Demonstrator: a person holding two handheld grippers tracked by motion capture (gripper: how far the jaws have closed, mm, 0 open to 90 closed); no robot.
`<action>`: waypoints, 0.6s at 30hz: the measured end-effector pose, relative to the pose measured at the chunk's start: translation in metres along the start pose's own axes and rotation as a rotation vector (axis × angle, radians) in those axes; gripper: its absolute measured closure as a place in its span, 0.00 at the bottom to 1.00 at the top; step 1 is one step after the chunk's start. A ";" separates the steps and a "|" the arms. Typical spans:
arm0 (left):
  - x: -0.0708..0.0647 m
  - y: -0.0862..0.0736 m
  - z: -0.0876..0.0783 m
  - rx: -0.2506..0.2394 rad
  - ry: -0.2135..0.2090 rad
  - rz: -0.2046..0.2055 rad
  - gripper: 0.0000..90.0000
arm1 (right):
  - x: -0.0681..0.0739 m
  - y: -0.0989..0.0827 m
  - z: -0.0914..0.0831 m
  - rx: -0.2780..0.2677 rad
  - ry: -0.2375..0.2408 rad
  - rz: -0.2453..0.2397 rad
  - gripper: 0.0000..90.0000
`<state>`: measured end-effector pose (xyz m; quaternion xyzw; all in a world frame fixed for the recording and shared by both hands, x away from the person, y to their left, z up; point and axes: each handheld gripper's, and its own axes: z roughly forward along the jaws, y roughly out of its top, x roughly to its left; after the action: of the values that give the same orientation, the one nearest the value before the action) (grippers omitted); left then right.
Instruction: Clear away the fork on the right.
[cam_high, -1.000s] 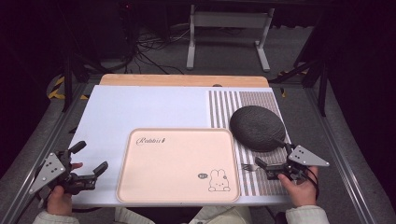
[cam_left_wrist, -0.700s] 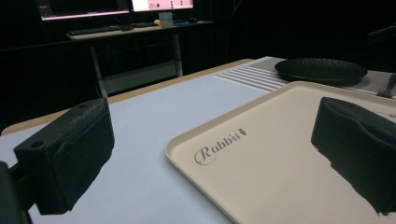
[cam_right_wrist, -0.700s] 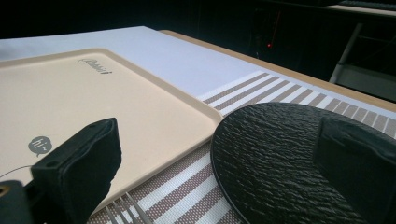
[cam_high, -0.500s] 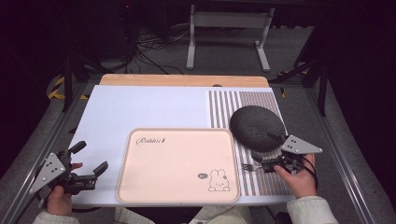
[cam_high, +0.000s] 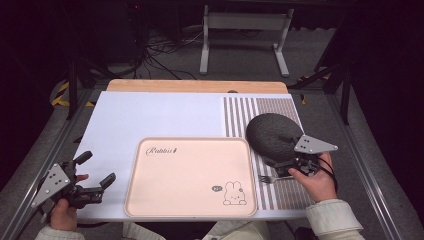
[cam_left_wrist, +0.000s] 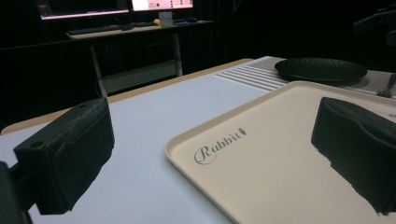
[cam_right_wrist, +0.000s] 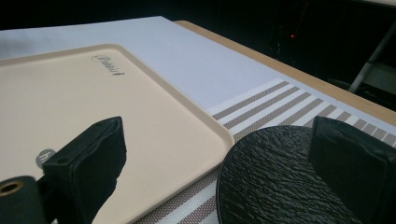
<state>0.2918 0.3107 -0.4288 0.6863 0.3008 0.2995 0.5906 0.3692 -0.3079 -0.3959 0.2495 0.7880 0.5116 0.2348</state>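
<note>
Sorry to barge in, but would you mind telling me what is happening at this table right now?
A person holds a two-jaw gripper in each hand. The right gripper hovers, open, at the near edge of the black plate, just above a fork on the striped mat. The left gripper waits, open and empty, left of the beige tray, which has nothing on it. Nothing is gripped.

Beige tray (cam_high: 190, 175) mid-mat, dark plate (cam_high: 272, 135) right, fork (cam_high: 267, 178) beside right gripper (cam_high: 281, 167)

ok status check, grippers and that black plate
Left gripper open, idle beside tray. Right gripper open, one jaw over black plate. Fork beside it; nothing blocking.
</note>
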 end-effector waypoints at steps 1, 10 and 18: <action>0.000 0.000 0.000 0.002 0.000 0.002 0.00 | 0.000 0.003 0.001 0.011 0.008 -0.006 0.05; 0.000 0.000 0.000 0.000 0.006 0.000 0.00 | -0.002 0.031 0.000 0.196 0.051 -0.114 0.09; 0.000 0.000 0.000 -0.002 0.009 -0.002 0.00 | -0.004 0.044 -0.006 0.351 0.078 -0.135 0.10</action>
<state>0.2916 0.3110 -0.4288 0.6842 0.3040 0.3020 0.5902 0.3757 -0.2987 -0.3525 0.2131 0.8886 0.3586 0.1907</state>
